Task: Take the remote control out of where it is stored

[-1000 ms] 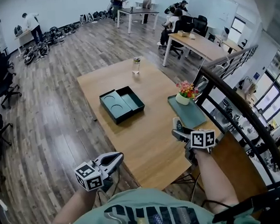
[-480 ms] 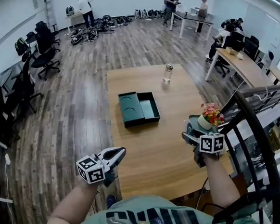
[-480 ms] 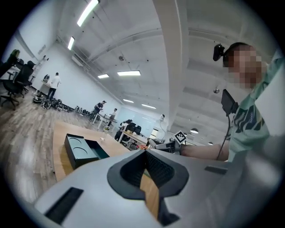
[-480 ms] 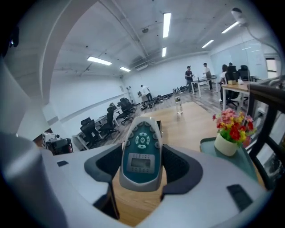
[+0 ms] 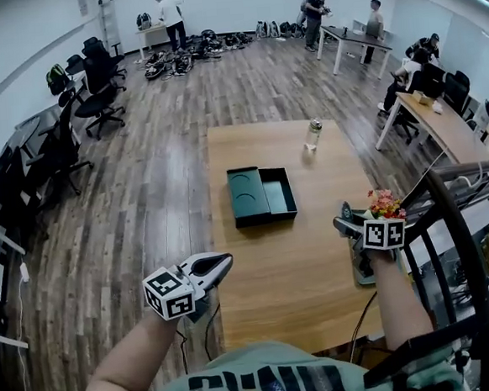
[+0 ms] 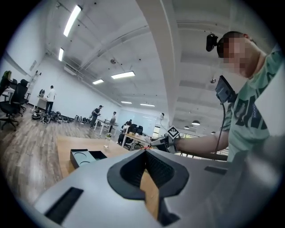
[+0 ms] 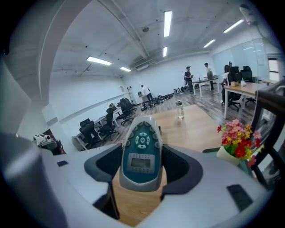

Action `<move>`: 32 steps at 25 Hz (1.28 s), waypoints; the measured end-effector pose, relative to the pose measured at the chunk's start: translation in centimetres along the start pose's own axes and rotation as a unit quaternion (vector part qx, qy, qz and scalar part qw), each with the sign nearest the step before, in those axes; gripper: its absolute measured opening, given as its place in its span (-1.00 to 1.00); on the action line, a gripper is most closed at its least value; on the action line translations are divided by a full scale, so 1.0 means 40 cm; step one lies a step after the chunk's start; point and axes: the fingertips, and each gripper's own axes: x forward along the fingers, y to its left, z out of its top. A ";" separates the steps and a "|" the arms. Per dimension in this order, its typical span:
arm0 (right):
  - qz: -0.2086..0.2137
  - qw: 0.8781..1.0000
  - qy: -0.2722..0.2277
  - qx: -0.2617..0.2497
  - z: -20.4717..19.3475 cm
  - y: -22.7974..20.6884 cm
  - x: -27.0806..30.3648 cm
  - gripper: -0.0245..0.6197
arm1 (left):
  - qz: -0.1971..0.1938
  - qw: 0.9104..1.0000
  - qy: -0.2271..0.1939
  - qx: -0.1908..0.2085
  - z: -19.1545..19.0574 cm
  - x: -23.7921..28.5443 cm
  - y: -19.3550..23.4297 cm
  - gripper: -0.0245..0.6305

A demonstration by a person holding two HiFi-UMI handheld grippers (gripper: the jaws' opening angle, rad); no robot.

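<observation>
A teal and grey remote control (image 7: 141,147) with a small screen stands upright between the pads of my right gripper (image 7: 142,164), which is shut on it. In the head view that right gripper (image 5: 354,222) hovers over the right side of the wooden table (image 5: 295,304), next to the flower pot. The dark green storage box (image 5: 261,195) lies open at the table's middle, its lid beside it. My left gripper (image 5: 219,265) hangs at the table's near left edge, its jaws shut (image 6: 144,164) and nothing between them.
A flower pot (image 5: 384,205) stands on a green tray (image 5: 364,267) at the right edge. A clear bottle (image 5: 312,134) stands at the far end of the table. A black railing (image 5: 459,249) runs on the right. Office chairs, other tables and people fill the room behind.
The head view has swung round so the table now lies straight ahead. The right gripper keeps the remote near the flower pot. The left gripper stays by the near left edge.
</observation>
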 end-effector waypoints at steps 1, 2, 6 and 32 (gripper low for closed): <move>-0.005 1.000 -0.001 -0.001 0.012 0.000 0.000 -0.01 | -0.007 1.000 -0.001 0.004 0.010 0.009 0.012 -0.92; -0.010 1.000 -0.004 0.000 0.025 -0.002 0.001 -0.01 | -0.011 1.000 0.000 0.009 0.021 0.022 0.027 -0.92; -0.023 1.000 -0.003 0.011 0.060 -0.058 0.025 -0.01 | -0.017 1.000 0.005 -0.002 0.033 0.106 0.076 -0.92; -0.125 0.988 0.071 0.057 0.057 -0.824 0.711 -0.01 | -0.029 0.991 0.095 -0.088 -0.218 0.633 0.397 -0.92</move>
